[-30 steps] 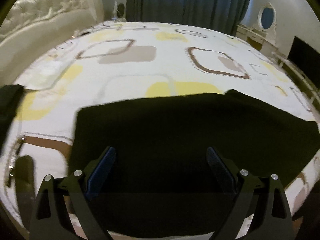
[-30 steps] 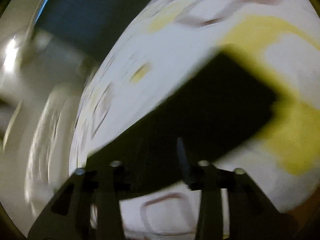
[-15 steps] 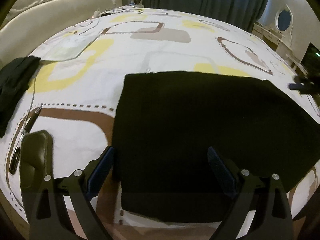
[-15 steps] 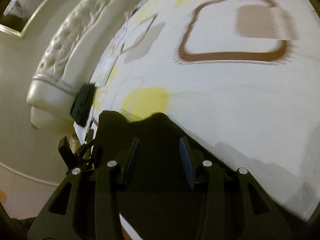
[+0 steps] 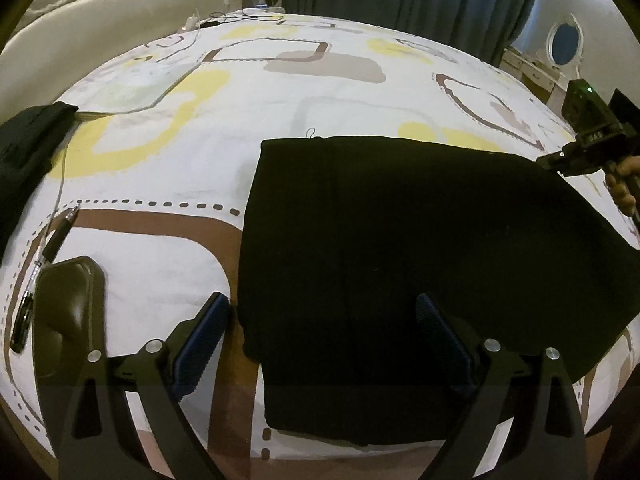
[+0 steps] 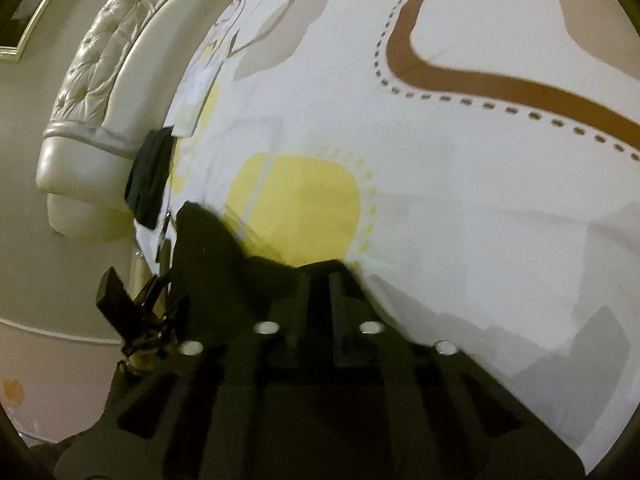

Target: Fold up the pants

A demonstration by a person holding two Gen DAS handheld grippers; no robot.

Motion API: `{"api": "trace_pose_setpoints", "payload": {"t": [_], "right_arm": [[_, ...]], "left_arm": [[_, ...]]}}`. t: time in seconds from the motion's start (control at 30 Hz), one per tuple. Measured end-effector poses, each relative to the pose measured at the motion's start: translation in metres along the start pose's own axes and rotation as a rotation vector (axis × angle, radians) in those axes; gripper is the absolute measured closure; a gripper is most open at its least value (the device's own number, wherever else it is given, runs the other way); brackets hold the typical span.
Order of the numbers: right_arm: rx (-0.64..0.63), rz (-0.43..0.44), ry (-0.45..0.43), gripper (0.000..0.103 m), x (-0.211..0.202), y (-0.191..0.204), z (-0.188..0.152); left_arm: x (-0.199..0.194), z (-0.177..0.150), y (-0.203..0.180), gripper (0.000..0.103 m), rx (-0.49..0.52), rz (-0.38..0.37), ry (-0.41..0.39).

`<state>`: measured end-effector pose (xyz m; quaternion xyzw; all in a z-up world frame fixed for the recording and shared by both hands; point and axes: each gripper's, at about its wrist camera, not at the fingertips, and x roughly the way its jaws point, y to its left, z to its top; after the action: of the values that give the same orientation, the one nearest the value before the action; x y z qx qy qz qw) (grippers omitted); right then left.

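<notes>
Black pants (image 5: 400, 220) lie folded flat on the patterned bedsheet (image 5: 168, 248). My left gripper (image 5: 320, 304) hangs open over their near edge; the left finger (image 5: 204, 332) is over the sheet and the right finger over the cloth. At the pants' far right edge my right gripper (image 5: 560, 160) comes in, held by a hand (image 5: 624, 188). In the right wrist view its jaws are closing, and the right gripper (image 6: 320, 272) has its fingers together on the dark edge of the pants (image 6: 224, 264). The left gripper (image 6: 136, 320) shows small beyond the pants.
A phone in a dark case (image 5: 68, 312) and a pen (image 5: 52, 244) lie left of the pants. Another black garment (image 5: 28, 148) sits at the bed's left edge, with a cable (image 5: 172, 92) beside it. A padded headboard (image 5: 100, 20) and a dressing table (image 5: 532, 72) border the bed.
My right gripper swung across to the pants' right edge and its fingers closed there. The left gripper came lower and closer over the near edge, then held still.
</notes>
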<state>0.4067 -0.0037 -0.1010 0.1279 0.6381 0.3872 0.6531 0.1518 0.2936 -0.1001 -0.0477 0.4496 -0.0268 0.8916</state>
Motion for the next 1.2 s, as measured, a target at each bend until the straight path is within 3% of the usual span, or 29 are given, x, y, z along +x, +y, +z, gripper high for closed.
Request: {"api": "trace_pose_setpoints", "payload": {"t": [0.2, 0.33, 0.7, 0.87, 0.97, 1.1, 1.2], "right_arm": [[-0.057, -0.109, -0.106, 0.100, -0.010, 0.009, 0.005], [-0.068, -0.169, -0.117, 0.100, -0.002, 0.004, 0.008], [-0.030, -0.205, -0.150, 0.103, 0.010, -0.011, 0.010], [0.044, -0.167, -0.263, 0.100, -0.022, -0.020, 0.004], [0.085, -0.105, -0.362, 0.082, -0.060, -0.023, -0.017], [0.127, -0.083, -0.494, 0.052, -0.122, -0.031, -0.082], [0.211, -0.082, -0.599, 0.047, -0.170, -0.052, -0.153]], "left_arm": [[0.000, 0.000, 0.000, 0.009, 0.005, -0.001, 0.000], [0.001, 0.000, 0.001, 0.008, 0.003, -0.005, 0.001], [0.002, 0.002, 0.001, 0.008, 0.001, -0.010, 0.006], [0.001, 0.002, -0.001, 0.008, 0.000, -0.006, 0.015], [0.002, 0.003, -0.001, 0.008, -0.001, -0.005, 0.024], [-0.001, 0.004, -0.002, 0.008, -0.003, 0.006, 0.025], [-0.005, 0.003, -0.007, 0.008, -0.001, 0.034, 0.016]]}}
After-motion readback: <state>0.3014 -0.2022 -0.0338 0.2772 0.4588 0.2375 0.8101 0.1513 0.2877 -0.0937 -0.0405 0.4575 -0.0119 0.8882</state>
